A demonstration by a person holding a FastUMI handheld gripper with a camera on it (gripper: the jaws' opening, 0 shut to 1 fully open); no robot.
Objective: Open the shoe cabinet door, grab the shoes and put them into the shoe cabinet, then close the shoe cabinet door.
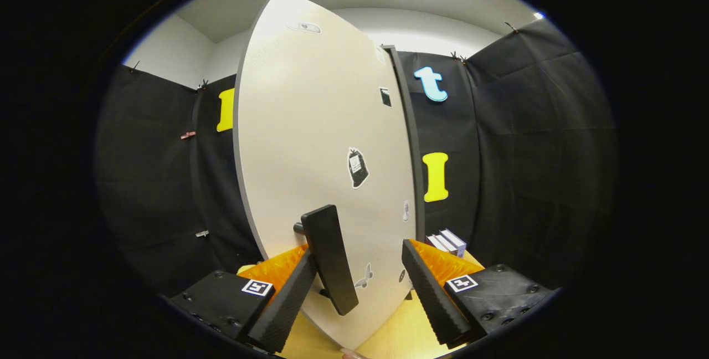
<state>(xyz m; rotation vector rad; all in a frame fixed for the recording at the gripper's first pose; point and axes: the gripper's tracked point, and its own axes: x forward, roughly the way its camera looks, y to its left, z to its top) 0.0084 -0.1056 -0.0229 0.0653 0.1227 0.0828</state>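
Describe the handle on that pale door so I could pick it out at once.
Start at the big pale cabinet door standing just ahead of the gripper. Low on its face, between the open fingers and close against the left one, sits the handle. It is a long dark flat bar standing off the door on short posts, far bigger than the small stickers dotted around it.

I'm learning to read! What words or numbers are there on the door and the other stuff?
Black sticker on the shoe cabinet door: print too small to read.
Square markers on the gripper: patterns, no words.
Gripper open, door handle between its fingers.
Nothing can be read.
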